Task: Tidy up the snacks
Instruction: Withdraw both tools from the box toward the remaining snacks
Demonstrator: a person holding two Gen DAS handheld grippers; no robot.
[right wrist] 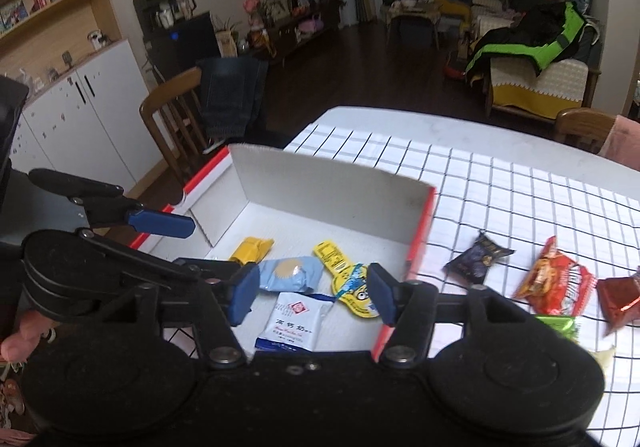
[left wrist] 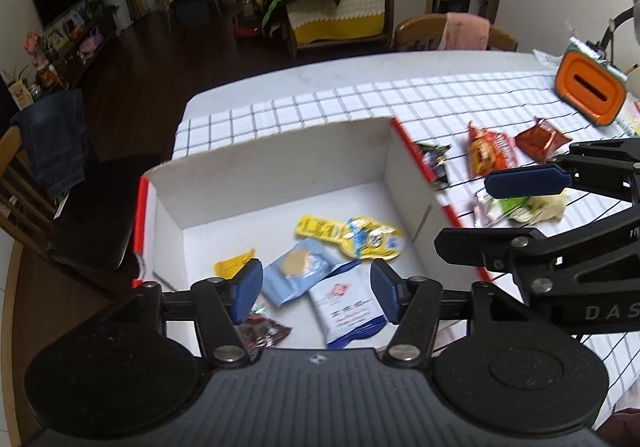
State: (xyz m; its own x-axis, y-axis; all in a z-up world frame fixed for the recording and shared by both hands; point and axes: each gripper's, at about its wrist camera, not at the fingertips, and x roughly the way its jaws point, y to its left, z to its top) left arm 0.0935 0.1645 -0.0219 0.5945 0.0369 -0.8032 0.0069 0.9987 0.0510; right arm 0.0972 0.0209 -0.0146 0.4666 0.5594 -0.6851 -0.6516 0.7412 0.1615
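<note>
Both grippers, left gripper and right gripper, hover with jaws wide apart, holding nothing, above a white box near the table's corner. Five snack packets lie inside; five more packets rest on the table beside it.

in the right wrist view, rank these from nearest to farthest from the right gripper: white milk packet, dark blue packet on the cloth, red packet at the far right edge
From the right gripper:
1. White milk packet, in the box, right between the open fingers.
2. Dark blue packet, on the checked cloth just right of the box.
3. Red packet, farthest right, at the picture's edge.
</note>
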